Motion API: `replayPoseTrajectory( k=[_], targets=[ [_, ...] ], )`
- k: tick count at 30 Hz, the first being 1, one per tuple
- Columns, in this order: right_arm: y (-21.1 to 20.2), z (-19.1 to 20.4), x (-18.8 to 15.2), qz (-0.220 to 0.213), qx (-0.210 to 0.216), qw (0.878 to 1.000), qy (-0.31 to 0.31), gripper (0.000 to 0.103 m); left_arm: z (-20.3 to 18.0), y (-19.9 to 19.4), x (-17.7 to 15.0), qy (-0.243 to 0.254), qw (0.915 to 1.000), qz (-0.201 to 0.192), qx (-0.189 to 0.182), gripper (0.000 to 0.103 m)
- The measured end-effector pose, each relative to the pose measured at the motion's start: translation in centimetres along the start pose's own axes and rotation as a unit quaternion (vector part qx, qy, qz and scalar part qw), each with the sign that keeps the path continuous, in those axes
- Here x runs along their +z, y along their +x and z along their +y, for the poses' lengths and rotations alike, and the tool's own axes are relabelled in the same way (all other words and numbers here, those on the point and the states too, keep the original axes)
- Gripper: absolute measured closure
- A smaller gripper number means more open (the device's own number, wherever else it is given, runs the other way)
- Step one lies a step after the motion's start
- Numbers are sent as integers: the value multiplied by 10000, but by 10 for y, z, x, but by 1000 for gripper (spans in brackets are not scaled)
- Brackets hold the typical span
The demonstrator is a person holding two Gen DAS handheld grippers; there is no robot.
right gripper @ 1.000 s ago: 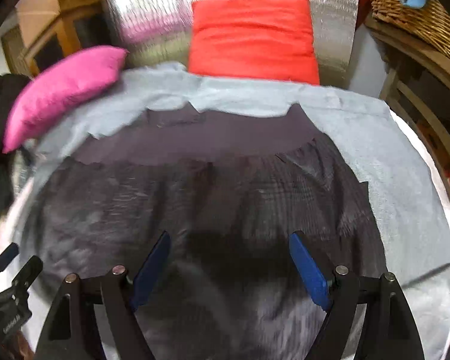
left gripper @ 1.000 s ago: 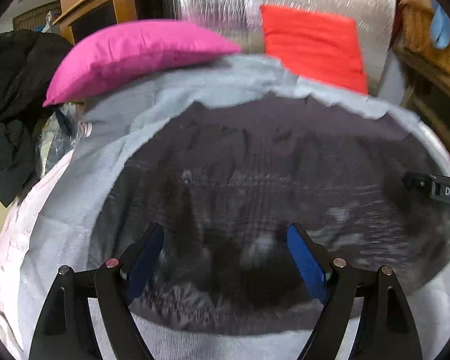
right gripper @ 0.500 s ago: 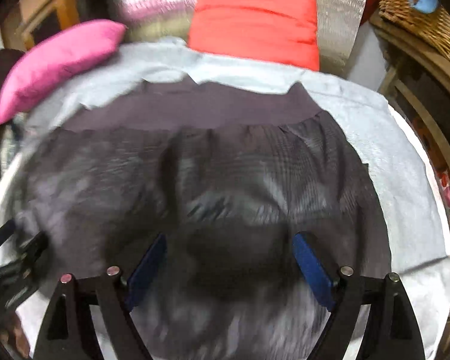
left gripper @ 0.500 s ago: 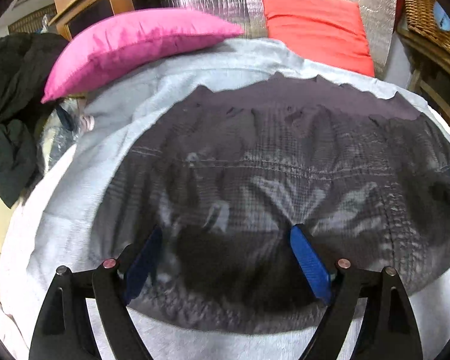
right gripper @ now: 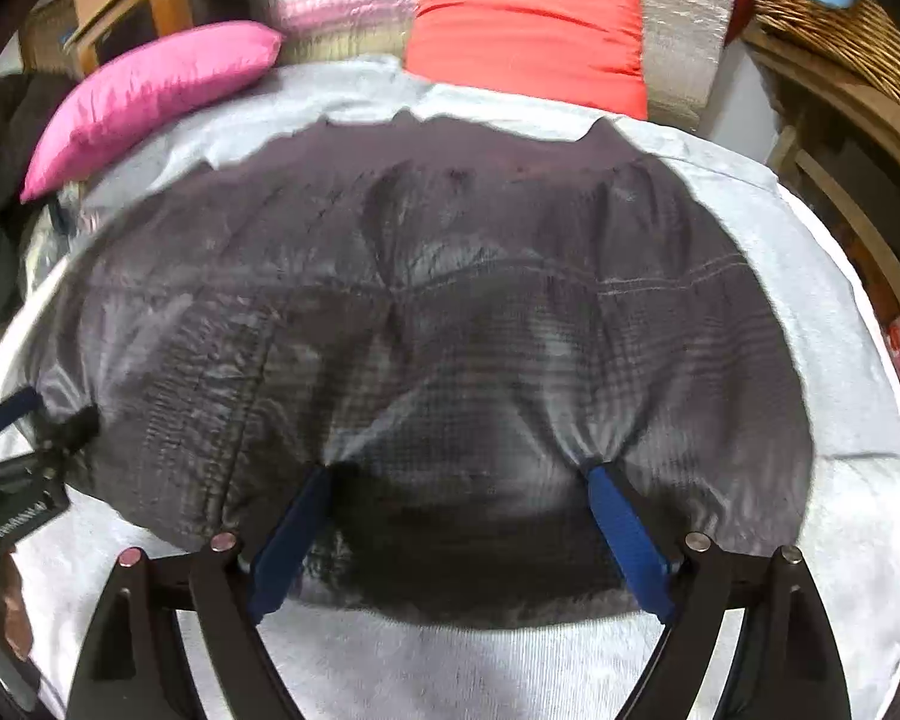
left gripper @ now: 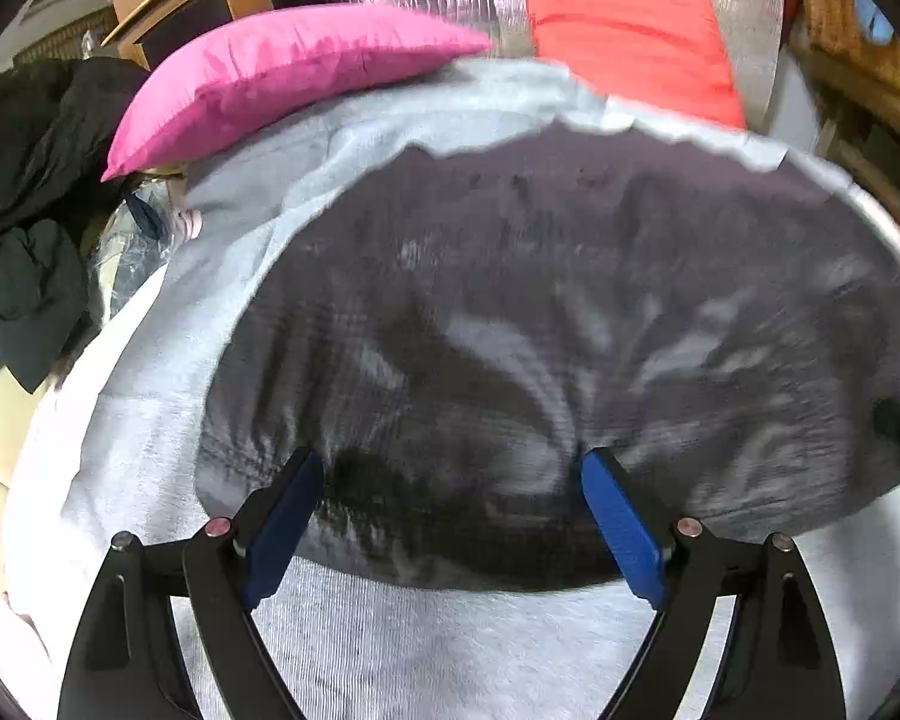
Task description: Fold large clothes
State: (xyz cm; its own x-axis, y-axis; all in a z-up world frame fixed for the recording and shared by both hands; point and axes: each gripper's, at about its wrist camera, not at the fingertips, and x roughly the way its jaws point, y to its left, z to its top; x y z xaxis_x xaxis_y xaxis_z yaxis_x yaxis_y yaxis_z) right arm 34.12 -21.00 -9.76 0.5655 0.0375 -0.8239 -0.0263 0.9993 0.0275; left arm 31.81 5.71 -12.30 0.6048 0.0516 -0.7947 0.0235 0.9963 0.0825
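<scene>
Dark grey checked cloth, a large garment (left gripper: 570, 324), lies spread flat on a light grey sheet (left gripper: 390, 648) that covers the bed. Its plain waistband (right gripper: 450, 150) is on the far side, near the red cushion (right gripper: 528, 30) and the pink cushion (left gripper: 282, 72); its loose hem is on the near side, just in front of both tools. The long axis of the garment runs from left to right across both views.

The left gripper (left gripper: 450, 516) stands wide open. Its blue pads (left gripper: 624, 528) are on either side of the near hem, and the cloth lies between them, but nothing is pinched. The jaws have just been opening a little more. The right gripper (right gripper: 456, 534) is in the same condition: wide open, the jaws have just been opening, the hem is between the pads, and no cloth is held.

The left gripper is above the left part of the hem and the right gripper is above the right part, so each hand is nearer to its own corner. In the right wrist view the left tool appears at the far left edge, beside the cloth border. In my judgement the next fold depends on this: the hem is directly ahead of the fingers and below them, and the waistband is straight beyond it. So a fold of near edge onto far edge seems possible, if both grippers first close on the hem.
</scene>
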Motion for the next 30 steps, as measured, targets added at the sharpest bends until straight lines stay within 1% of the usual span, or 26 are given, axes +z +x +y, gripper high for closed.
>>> replayPoseTrajectory(
  k=[2, 3, 5, 6, 7, 8, 10, 12, 13, 15, 16, 18, 20, 21, 23, 24, 25, 27, 29, 30],
  targets=[
    [-18, -5, -5, -271, 89, 9996, 43, 13, 5, -12, -3, -75, 9996, -274, -13, 14],
    [-21, -10, -10, -315, 64, 9995, 65, 13, 5, -11, -6, -49, 9996, -283, 66, 14],
    [-5, -22, -19, 0, 48, 9998, 187, 13, 6, 8, -12, 78, 9998, 200, 29, 14],
    [5, -29, -22, 163, 102, 9995, 270, 13, 9, 17, -14, 78, 9990, 437, -83, 14],
    [6, -31, -21, 165, 192, 9992, 316, 13, 14, 12, -14, 40, 9993, 321, -162, 14],
    [-1, -34, -19, 87, 324, 9987, 376, 13, 18, 6, -14, 18, 9995, 217, -221, 14],
    [-23, -44, -11, -139, 707, 9963, 478, 13, 37, -13, -7, -15, 9986, -152, -498, 14],
    [-42, -65, 0, -377, 837, 9943, 547, 13, 57, -23, 0, -118, 9974, -416, -577, 14],
    [-48, -74, 4, -459, 867, 9933, 610, 13, 79, -27, 7, -272, 9955, -564, -715, 13],
    [-56, -102, 12, -548, 1003, 9892, 915, 13, 111, -21, 15, -593, 9928, -551, -885, 13],
    [-55, -118, 15, -501, 1131, 9864, 1080, 13, 133, -9, 22, -874, 9899, -384, -1050, 13],
    [-46, -143, 19, -373, 1316, 9820, 1302, 13, 161, 16, 31, -1262, 9828, -82, -1348, 13],
    [-29, -167, 25, -241, 1462, 9766, 1559, 13, 175, 37, 38, -1508, 9740, 116, -1685, 13],
    [-17, -180, 27, -124, 1616, 9709, 1764, 13, 179, 47, 43, -1595, 9704, 184, -1803, 13],
    [0, -194, 28, -9, 1869, 9614, 2021, 13, 182, 64, 48, -1754, 9600, 348, -2156, 13],
    [8, -201, 30, 36, 2046, 9552, 2139, 13, 181, 71, 48, -1863, 9533, 474, -2330, 13],
    [12, -205, 32, 54, 2112, 9526, 2190, 13, 179, 74, 42, -1956, 9494, 543, -2398, 13],
    [27, -211, 40, 131, 2216, 9490, 2237, 13, 178, 86, 44, -2069, 9408, 623, -2609, 13],
    [41, -211, 46, 244, 2184, 9500, 2220, 13, 174, 94, 46, -2078, 9359, 721, -2752, 13],
    [47, -210, 49, 280, 2192, 9499, 2209, 13, 172, 99, 48, -2050, 9357, 755, -2769, 13]
  ],
)
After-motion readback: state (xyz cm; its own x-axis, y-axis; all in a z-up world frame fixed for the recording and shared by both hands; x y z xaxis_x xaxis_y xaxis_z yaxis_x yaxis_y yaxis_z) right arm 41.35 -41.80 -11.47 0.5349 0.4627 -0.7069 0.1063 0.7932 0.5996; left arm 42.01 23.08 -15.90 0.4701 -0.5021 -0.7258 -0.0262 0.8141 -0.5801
